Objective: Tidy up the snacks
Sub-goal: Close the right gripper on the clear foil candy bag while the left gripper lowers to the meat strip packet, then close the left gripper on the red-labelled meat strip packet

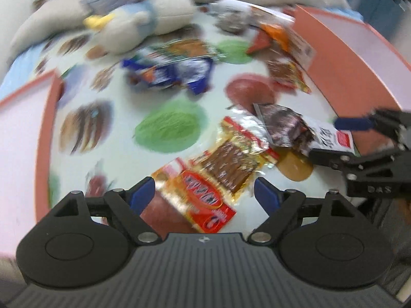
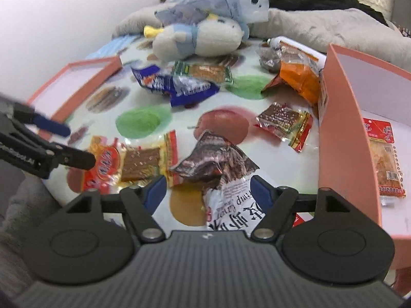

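Note:
My left gripper [image 1: 204, 192] is open, its jaws on either side of a red-and-gold snack packet [image 1: 213, 179] lying on the fruit-print cloth. The same packet shows in the right wrist view [image 2: 133, 163], with the left gripper [image 2: 74, 145] at its left end. My right gripper [image 2: 206, 187] is open around a crumpled brown-and-white snack bag [image 2: 221, 177]; it also shows in the left wrist view [image 1: 303, 132], with the right gripper [image 1: 334, 138] at it. Blue packets [image 2: 177, 84], an orange bag [image 2: 298, 79] and a small red-gold packet [image 2: 285, 122] lie farther off.
A pink open box [image 2: 344, 133] stands at the right with one red packet [image 2: 385, 159] inside. Another pink box [image 2: 77, 82] lies at the left. A plush toy [image 2: 200, 38] and grey pillows [image 2: 334, 25] lie at the far edge.

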